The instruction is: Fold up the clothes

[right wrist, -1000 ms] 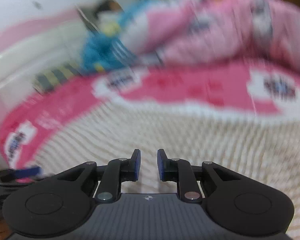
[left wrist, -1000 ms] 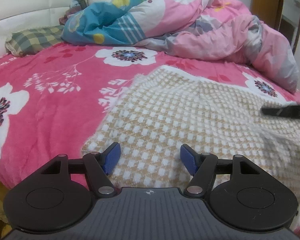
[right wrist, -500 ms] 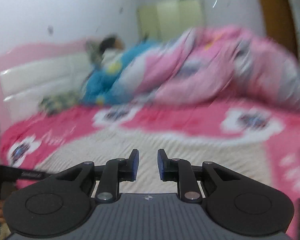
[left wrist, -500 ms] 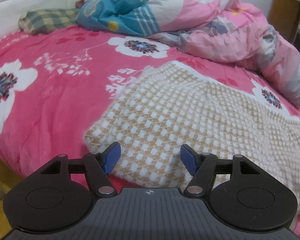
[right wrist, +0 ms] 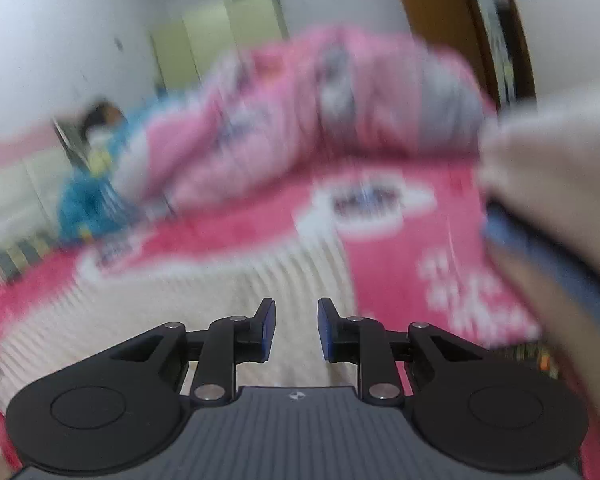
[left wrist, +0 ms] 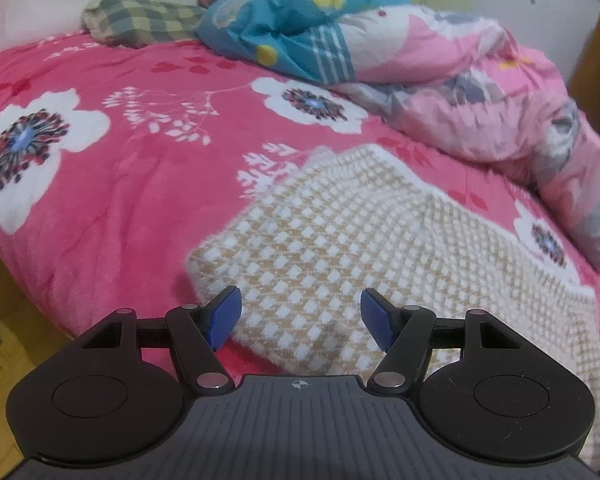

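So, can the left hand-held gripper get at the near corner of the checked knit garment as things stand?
Probably yes. The left hand-held gripper is open, the checked knit garment lies flat on the pink bedspread, and nothing lies between the fingers and that corner.

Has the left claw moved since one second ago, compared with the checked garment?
Yes. The left claw has drawn back and leftward: the checked garment's near-left corner now lies between its open fingers.

Soft, even indoor light; left view mostly sharp, right view perhaps motion-blurred throughout.
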